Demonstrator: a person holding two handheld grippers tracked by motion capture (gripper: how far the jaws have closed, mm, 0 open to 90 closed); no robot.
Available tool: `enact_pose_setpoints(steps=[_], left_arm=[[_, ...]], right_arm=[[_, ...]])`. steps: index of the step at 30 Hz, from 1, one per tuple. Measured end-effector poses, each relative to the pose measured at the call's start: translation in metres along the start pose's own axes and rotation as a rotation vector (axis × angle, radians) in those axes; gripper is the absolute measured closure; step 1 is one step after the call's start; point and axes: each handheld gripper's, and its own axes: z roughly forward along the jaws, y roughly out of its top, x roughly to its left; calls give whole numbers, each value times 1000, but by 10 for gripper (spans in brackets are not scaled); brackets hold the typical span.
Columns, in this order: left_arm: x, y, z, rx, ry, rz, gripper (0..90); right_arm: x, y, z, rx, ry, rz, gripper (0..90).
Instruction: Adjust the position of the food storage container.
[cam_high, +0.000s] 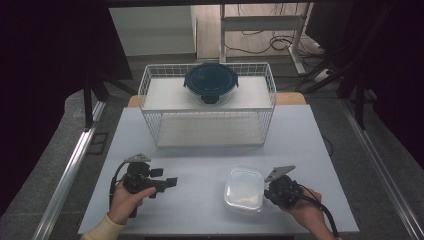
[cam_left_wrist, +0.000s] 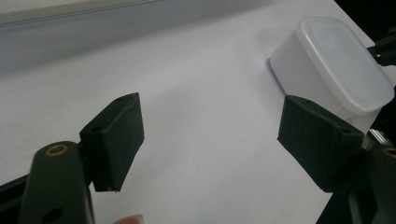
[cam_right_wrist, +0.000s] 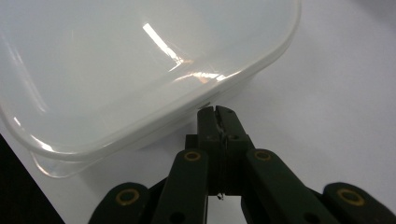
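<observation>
White container (cam_high: 243, 189) | right hand-held gripper (cam_high: 267, 188) closed beside it | left hand-held gripper (cam_high: 169, 182) apart | wire basket (cam_high: 207, 122) behind

High view: fixed above the near edge of the table (cam_high: 200, 150), looking forward and down; wire basket (cam_high: 207, 107) at the far side, floor beyond. Left gripper view: low over the tabletop, looking along its own jaws and across to the white container (cam_left_wrist: 334, 63) at mid distance. Right gripper view: very close, jaw tips just beside the same container's (cam_right_wrist: 140, 70) side wall. Shared by all three: container (cam_high: 243, 189) and surrounding tabletop.
</observation>
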Motion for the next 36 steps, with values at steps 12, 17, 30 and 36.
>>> enact_pose_setpoints(steps=[12,17,30,36], left_arm=[[2,0,-1,0,5,-11,220],[2,0,0,2,6,-10,220],[1,-1,2,10,9,-9,220],[0,-1,1,5,13,-7,220]], right_arm=[[10,37,22,-26,46,-41,889],[22,51,30,-29,75,-85,889],[41,70,43,-50,120,-118,889],[42,65,34,-80,113,-119,889]])
